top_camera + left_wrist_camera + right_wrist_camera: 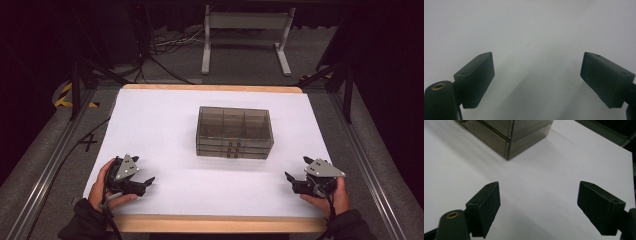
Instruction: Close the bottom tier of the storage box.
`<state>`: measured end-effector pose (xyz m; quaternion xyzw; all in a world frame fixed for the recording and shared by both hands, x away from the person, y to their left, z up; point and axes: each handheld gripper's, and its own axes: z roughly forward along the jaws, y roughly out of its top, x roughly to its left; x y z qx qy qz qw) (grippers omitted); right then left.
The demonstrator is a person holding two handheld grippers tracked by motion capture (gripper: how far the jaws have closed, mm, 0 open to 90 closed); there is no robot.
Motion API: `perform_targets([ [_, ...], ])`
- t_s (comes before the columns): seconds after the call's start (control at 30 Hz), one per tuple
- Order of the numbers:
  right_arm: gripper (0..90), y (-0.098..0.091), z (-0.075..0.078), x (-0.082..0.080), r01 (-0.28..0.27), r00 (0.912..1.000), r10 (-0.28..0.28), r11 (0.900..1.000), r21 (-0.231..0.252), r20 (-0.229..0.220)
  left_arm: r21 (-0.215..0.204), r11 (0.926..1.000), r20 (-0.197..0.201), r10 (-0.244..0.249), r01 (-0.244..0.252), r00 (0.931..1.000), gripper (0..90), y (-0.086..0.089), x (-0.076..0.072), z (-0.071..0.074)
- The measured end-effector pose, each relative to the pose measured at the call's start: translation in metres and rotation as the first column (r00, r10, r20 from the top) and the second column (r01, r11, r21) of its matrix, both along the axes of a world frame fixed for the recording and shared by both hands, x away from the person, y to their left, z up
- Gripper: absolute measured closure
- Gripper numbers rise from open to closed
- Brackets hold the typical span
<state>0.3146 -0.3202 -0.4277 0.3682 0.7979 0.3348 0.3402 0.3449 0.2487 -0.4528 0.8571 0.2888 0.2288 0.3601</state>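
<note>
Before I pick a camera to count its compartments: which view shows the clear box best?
The high view: the clear box sits whole at mid-table, its top dividers and stacked front drawers visible. The right gripper view catches one lower corner of it at the top edge. The left gripper view looks at the white table surface.

We can read no text, label, brand or number anywhere in these views. The only signs we make out are on the floor [50, 145] left of the table [210, 220]: a black cross [89, 142] and, further back, yellow-and-black hazard tape [67, 95]. The box [234, 132] bears no lettering that we can make out.
</note>
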Motion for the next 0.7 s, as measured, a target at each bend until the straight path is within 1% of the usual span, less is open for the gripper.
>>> perform_targets([
  [0.1, 18.2, -0.005, -0.002, -0.001, 0.020, 0.9998, -0.020, 0.9998, 0.001, 0.000, -0.014, 0.9998, -0.015, 0.011, -0.011, 0.9998, 12.6, 0.007, 0.001, -0.003],
  [0.17, 17.8, -0.009, -0.003, -0.002, 0.036, 0.9994, -0.036, 0.9993, 0.008, 0.005, -0.032, 0.9991, -0.009, 0.028, -0.028, 0.9996, 12.5, 0.013, 0.001, -0.005],
  [0.27, 17.0, -0.014, -0.004, -0.002, 0.053, 0.9986, -0.053, 0.9985, 0.013, 0.008, -0.074, 0.9964, -0.018, 0.039, -0.041, 0.9991, 12.5, 0.022, 0.000, -0.006],
  [0.3, 16.8, -0.015, -0.004, -0.002, 0.059, 0.9982, -0.059, 0.9981, 0.019, 0.008, -0.104, 0.9936, -0.020, 0.043, -0.044, 0.9989, 12.5, 0.026, 0.001, -0.006],
  [0.33, 16.6, -0.017, -0.005, -0.002, 0.064, 0.9979, -0.065, 0.9975, 0.028, 0.009, -0.130, 0.9903, -0.009, 0.047, -0.048, 0.9988, 12.6, 0.029, 0.000, -0.005],
  [0.37, 16.4, -0.019, -0.005, -0.002, 0.073, 0.9973, -0.073, 0.9968, 0.033, 0.009, -0.144, 0.9885, -0.005, 0.048, -0.048, 0.9988, 13.4, 0.030, -0.001, -0.005],
  [0.43, 16.1, -0.024, -0.007, -0.001, 0.091, 0.9958, -0.091, 0.9943, 0.056, 0.005, -0.138, 0.9890, -0.007, 0.053, -0.053, 0.9986, 13.1, 0.031, -0.001, -0.005],
  [0.5, 16.0, -0.029, -0.008, -0.001, 0.106, 0.9942, -0.107, 0.9912, 0.079, 0.009, -0.145, 0.9883, -0.005, 0.047, -0.047, 0.9989, 13.0, 0.031, -0.001, -0.005],
  [0.53, 16.0, -0.029, -0.008, -0.001, 0.106, 0.9942, -0.107, 0.9912, 0.079, 0.009, -0.145, 0.9883, -0.005, 0.047, -0.047, 0.9989, 13.0, 0.031, -0.001, -0.005],
  [0.57, 15.8, -0.037, -0.010, -0.002, 0.133, 0.9908, -0.135, 0.9842, 0.117, 0.011, -0.171, 0.9839, 0.001, 0.053, -0.052, 0.9986, 13.1, 0.034, -0.002, -0.005],
  [0.6, 15.8, -0.037, -0.010, -0.002, 0.133, 0.9908, -0.135, 0.9842, 0.117, 0.011, -0.171, 0.9839, 0.001, 0.053, -0.052, 0.9986, 13.1, 0.034, -0.002, -0.005],
  [0.63, 15.8, -0.040, -0.011, -0.002, 0.139, 0.9899, -0.141, 0.9819, 0.129, 0.012, -0.186, 0.9811, 0.007, 0.055, -0.053, 0.9985, 13.1, 0.036, -0.003, -0.005],
  [0.7, 15.8, -0.048, -0.015, 0.000, 0.178, 0.9838, -0.179, 0.9670, 0.183, -0.010, -0.218, 0.9742, 0.013, 0.065, -0.060, 0.9978, 12.2, 0.038, -0.004, -0.005],
])
